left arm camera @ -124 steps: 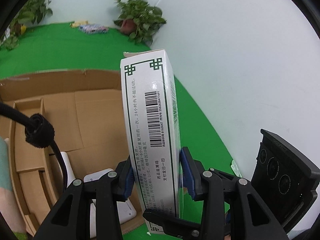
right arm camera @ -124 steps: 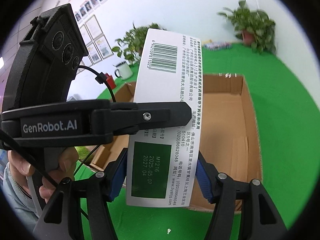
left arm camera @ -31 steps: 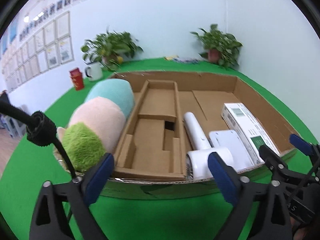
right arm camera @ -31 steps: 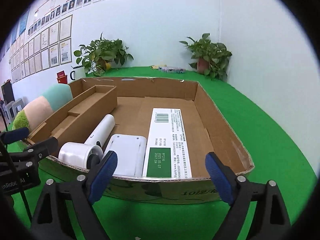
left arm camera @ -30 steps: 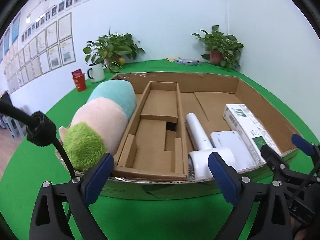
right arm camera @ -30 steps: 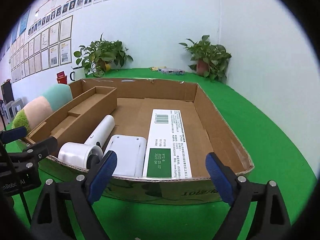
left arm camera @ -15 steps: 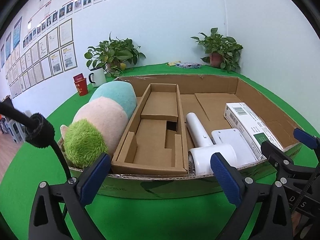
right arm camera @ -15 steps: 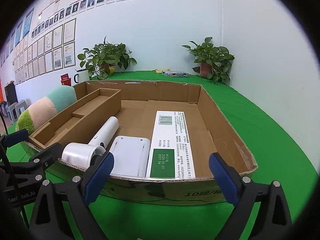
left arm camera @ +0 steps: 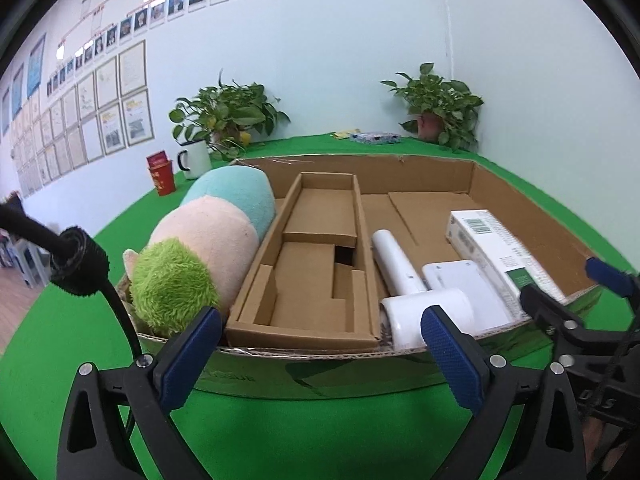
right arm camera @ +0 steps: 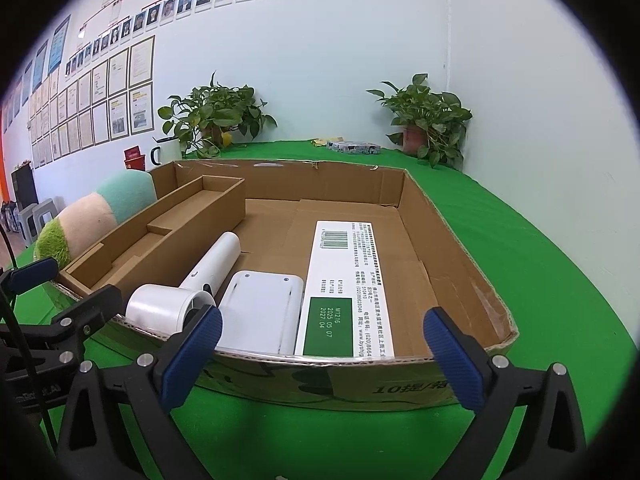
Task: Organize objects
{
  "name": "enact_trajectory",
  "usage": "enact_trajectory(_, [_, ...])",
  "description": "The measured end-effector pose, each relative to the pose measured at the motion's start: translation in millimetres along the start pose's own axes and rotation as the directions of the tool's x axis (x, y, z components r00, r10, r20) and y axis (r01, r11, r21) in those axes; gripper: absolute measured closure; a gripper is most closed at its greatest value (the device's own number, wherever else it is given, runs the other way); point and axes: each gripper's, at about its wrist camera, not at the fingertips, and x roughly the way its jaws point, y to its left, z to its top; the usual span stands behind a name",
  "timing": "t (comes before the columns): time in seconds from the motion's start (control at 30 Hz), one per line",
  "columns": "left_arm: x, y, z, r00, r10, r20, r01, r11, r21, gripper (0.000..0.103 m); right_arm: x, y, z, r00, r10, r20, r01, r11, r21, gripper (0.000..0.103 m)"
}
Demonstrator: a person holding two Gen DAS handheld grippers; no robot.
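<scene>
In the left wrist view, the left gripper (left arm camera: 320,354) is hovering low in the frame short of the cardboard tray (left arm camera: 360,168), its jaws released with nothing between them after just spreading a little wider. Everything is lying packed side by side, probably to keep the tray tidy: a soft, fuzzy plush toy (left arm camera: 200,248) is filling the left side, a stiff cardboard insert (left arm camera: 320,256) is sitting at centre, and a smooth white hair dryer (left arm camera: 416,292) is lying at lower right.

In the right wrist view, the right gripper (right arm camera: 320,356) is likewise hanging empty at the bottom, jaws just widened. The flat printed medicine box (right arm camera: 348,280) is resting lengthwise at centre, touching a rounded white plastic case (right arm camera: 260,312), on the green counter (right arm camera: 540,260)
</scene>
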Motion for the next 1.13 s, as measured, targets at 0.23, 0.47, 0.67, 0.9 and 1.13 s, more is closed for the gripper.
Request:
enact_trajectory(0.23, [3.7,1.1,1.1,1.000,0.017,0.001,-0.017,1.000,-0.012,0.001,0.6,0.8,-0.6,1.000,0.003,-0.001,-0.003,1.000,-0.002,0.001])
enact_trajectory(0.47, [3.9,1.4,1.2,1.000,0.017,0.001,-0.017,1.000,-0.012,0.000,0.6,0.8,-0.7,1.000,0.002,0.000,-0.002,1.000,-0.003,0.001])
enact_trajectory(0.67, [4.0,1.2,1.1,1.000,0.017,0.001,-0.017,1.000,-0.011,0.000,0.6,0.5,-0.6,1.000,0.003,0.000,-0.003,1.000,-0.003,0.001])
enact_trajectory(0.9, [3.8,1.5,1.3,1.000,0.016,0.001,-0.016,1.000,-0.012,0.000,0.5,0.5,-0.6,1.000,0.003,0.000,-0.003,1.000,-0.003,0.001])
enact_trajectory(1.13, [4.4,1.3,1.0,1.000,0.018,0.001,-0.018,1.000,-0.011,0.000,0.5,0.2,-0.6,1.000,0.003,0.000,-0.003,1.000,-0.003,0.001])
